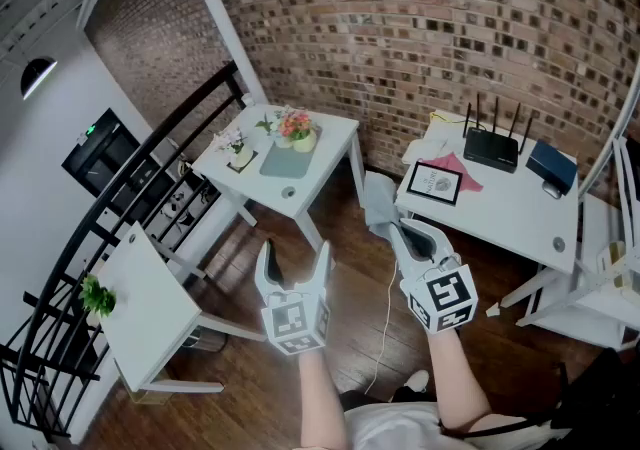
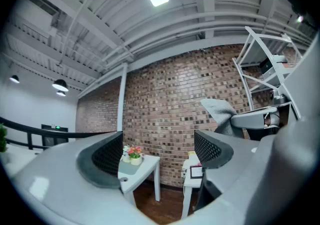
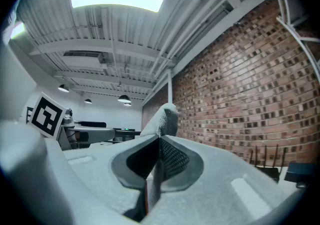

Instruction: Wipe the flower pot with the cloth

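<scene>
Right now my two grippers hang level over the wooden floor (image 1: pixel 240 288), short of the small white table (image 1: pixel 320 170) that I take as my landmark. Nearest to me, the left gripper (image 1: pixel 295 256) points toward that table's near corner with its jaws standing apart — nothing sits between them, only the view through to the table beyond. Just to its right, the right gripper (image 1: pixel 398 230) has its jaws pressed together on the grey cloth (image 1: pixel 378 198), whose loose end sticks out past the fingertips. This gripper is off the landmark table's right side, over the gap between it and a second white table (image 1: pixel 500 206).

The flower pot (image 1: pixel 303 142) — pale yellow, with pink and orange blooms — stands upright on the landmark table's far end. It is well apart from both grippers and from the cloth. A grey mat (image 1: pixel 284 161) lies on the table just in front of the pot, and a smaller pot of white flowers (image 1: pixel 238 148) sits at the mat's left.

To the right of the landmark table, the second table holds a framed card (image 1: pixel 435 182), a black router (image 1: pixel 490 149) and a dark blue box (image 1: pixel 551 166). Behind the landmark table rises a brick wall (image 1: pixel 430 28).
</scene>
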`<state>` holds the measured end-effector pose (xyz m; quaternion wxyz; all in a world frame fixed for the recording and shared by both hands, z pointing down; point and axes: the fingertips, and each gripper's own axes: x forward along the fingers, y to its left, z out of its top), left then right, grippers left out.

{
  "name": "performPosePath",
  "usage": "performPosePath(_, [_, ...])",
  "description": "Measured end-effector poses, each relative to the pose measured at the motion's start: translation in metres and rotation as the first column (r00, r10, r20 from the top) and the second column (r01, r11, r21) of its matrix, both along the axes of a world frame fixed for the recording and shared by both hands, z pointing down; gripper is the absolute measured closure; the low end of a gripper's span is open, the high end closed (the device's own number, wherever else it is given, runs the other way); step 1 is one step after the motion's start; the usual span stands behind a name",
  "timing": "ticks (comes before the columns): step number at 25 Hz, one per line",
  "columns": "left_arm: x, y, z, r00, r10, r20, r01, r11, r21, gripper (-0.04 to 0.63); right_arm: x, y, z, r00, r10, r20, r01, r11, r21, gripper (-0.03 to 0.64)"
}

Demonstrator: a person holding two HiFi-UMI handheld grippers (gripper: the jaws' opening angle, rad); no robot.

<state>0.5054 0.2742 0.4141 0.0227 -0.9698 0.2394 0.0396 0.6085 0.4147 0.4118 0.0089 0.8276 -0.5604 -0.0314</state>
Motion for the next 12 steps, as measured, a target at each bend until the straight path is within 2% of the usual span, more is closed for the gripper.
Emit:
performPosePath(8, [-0.147, -0.098, -0.026, 0.993, -0.115, -0.033, 0.115, 0.993, 0.005, 0.13, -0.142, -0.124, -0.021, 0.986, -0.166, 0.007, 0.166, 0.986, 0.002, 0.62])
performPosePath(12, [-0.231, -0.15, -0.028, 0.979, -0.201, -0.034, 0.201, 0.98, 0.002, 0.133, -0.219, -0.181, -0.023, 0.963, -0.27, 0.024, 0.27, 0.963, 0.004, 0.62])
